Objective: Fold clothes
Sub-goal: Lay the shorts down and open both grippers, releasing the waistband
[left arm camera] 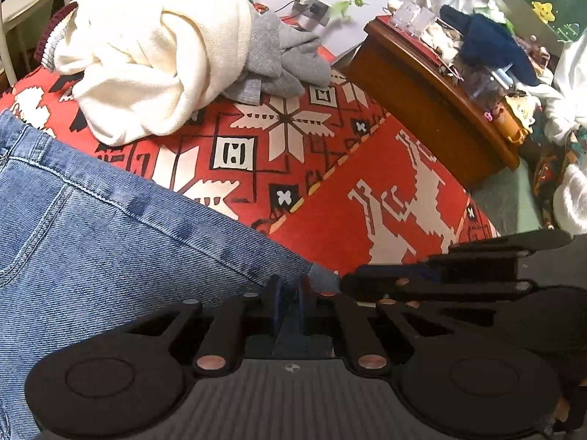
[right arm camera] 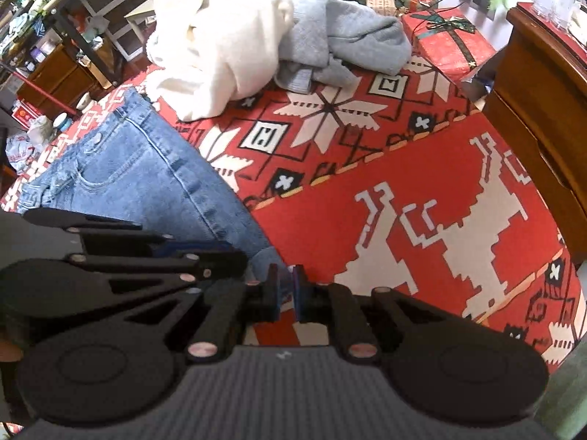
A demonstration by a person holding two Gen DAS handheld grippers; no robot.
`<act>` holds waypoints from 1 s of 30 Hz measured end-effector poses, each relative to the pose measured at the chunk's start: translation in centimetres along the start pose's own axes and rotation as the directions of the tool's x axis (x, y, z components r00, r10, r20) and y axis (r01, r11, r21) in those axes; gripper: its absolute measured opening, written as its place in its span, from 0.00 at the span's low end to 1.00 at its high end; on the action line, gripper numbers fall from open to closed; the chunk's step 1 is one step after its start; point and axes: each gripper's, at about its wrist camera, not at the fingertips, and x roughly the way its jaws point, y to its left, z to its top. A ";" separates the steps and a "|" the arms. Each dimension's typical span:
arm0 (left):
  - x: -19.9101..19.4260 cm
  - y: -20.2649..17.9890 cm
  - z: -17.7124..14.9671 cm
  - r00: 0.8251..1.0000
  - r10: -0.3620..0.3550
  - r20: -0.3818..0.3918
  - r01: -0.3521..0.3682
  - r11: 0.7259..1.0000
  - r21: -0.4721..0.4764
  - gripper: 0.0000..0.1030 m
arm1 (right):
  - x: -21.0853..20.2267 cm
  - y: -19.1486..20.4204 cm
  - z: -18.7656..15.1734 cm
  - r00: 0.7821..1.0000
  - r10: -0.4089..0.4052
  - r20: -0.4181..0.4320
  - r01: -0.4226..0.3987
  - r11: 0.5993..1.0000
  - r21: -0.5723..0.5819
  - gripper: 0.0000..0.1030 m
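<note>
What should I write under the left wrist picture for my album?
Left tool pinching the blue jeans' hem over a red patterned cloth, with cream and grey sweaters waiting.

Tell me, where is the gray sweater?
The gray sweater lies at the far end of the red blanket, tucked against the white sweater, beyond the jeans.
</note>
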 end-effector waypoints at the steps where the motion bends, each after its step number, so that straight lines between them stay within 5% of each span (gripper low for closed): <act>1: 0.0 -0.1 0.0 1.000 0.002 -0.004 -0.002 1.000 0.000 0.07 | 0.1 -0.1 -0.1 1.000 -0.003 -0.005 0.003 1.000 0.004 0.09; 13: -2.0 -2.1 -1.8 1.000 0.018 -0.010 -0.018 1.000 -0.019 0.08 | -2.5 -1.3 -1.5 1.000 -0.015 -0.006 0.015 1.000 -0.004 0.12; 15: -3.1 -2.1 -2.5 0.999 0.053 0.012 -0.053 0.998 -0.040 0.08 | -3.5 -1.3 -1.6 1.000 -0.007 0.003 0.007 1.000 -0.007 0.29; 23: -7.7 -2.0 -5.7 0.976 0.198 0.090 -0.185 0.974 -0.130 0.36 | -5.8 1.1 -1.8 1.000 -0.031 0.004 0.031 0.995 -0.099 0.57; 28: -10.6 0.4 -9.6 0.951 0.301 0.076 -0.276 0.933 -0.232 0.39 | -5.5 3.8 -1.8 0.999 -0.033 -0.010 0.032 0.991 -0.131 0.70; 30: -11.7 1.5 -11.2 0.940 0.335 0.066 -0.305 0.910 -0.282 0.44 | -5.5 5.1 -1.8 0.999 -0.042 0.020 0.044 0.990 -0.133 0.88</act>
